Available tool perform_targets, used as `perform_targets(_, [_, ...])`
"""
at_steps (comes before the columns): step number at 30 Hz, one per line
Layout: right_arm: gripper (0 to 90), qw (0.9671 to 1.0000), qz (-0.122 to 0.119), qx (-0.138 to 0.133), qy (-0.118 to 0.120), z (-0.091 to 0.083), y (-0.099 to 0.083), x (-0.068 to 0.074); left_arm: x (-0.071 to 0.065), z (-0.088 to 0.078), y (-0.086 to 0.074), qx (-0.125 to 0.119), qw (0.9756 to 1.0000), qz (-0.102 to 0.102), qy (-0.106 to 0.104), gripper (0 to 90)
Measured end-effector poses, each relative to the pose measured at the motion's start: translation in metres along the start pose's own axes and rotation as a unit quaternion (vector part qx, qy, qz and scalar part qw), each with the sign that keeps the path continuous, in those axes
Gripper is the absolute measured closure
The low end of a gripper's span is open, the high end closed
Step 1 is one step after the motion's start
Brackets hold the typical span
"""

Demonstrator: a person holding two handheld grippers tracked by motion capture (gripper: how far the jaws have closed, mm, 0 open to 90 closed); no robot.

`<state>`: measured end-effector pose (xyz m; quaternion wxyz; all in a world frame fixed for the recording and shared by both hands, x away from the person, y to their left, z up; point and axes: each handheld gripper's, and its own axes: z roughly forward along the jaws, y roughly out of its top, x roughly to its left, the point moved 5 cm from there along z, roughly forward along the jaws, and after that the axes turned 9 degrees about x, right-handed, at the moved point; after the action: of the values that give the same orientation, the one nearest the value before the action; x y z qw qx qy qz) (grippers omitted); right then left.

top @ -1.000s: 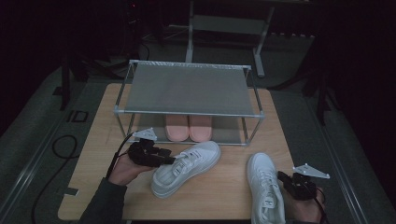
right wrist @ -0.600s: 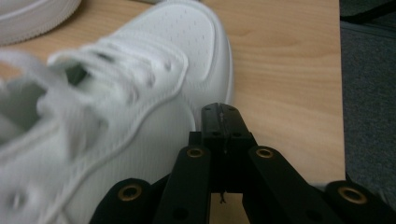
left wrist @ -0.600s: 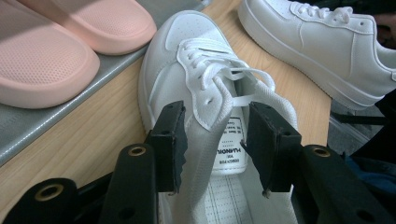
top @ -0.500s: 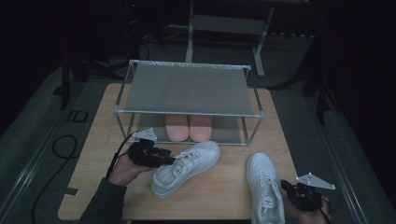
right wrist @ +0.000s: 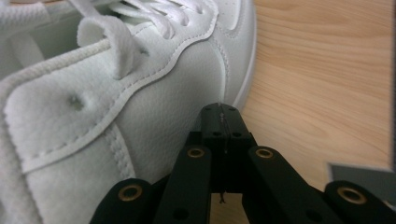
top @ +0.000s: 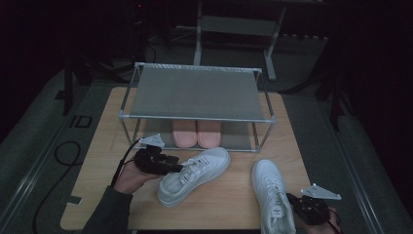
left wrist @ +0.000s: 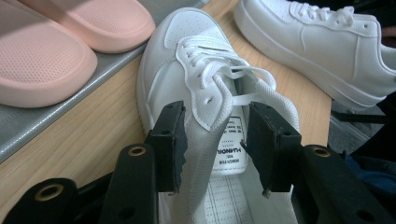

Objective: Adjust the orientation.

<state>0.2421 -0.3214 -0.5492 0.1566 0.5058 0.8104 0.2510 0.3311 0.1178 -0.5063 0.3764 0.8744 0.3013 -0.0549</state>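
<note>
Left fingers around the near sneaker's tongue, right fingers pressed together beside the other shoe.

On my left, the left gripper [top: 168, 165] has its fingers [left wrist: 170, 140] clamped on the collar and tongue of the left sneaker [top: 195, 175], which lies angled on the desk [top: 97, 161] before the rack [top: 197, 95] with pink slippers [top: 197, 134]. On my right, the right gripper [top: 311, 209] sits fully closed, empty, just beside the right sneaker [top: 270, 195].

The left gripper [top: 171, 168], held in a sleeved hand [top: 130, 176] at the lower left of the high view, pointed rightward with jaws clamped part-open, while the right gripper [top: 292, 199], at the lower right corner, had its jaws pressed fully together.
</note>
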Motion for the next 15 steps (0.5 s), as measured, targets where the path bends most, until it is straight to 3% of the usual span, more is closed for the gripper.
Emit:
perform_targets(7, [90.0, 0.9999, -0.012, -0.004, 0.008, 0.007, 0.010, 0.013, 0.000, -0.003, 0.000, -0.002, 1.0000, 0.001, 0.001, 57.0])
perform_targets(15, [90.0, 0.9995, -0.023, 0.009, 0.020, -0.006, -0.008, 0.011, 0.001, -0.003, -0.001, -0.002, 1.0000, 0.001, 0.002, 57.0])
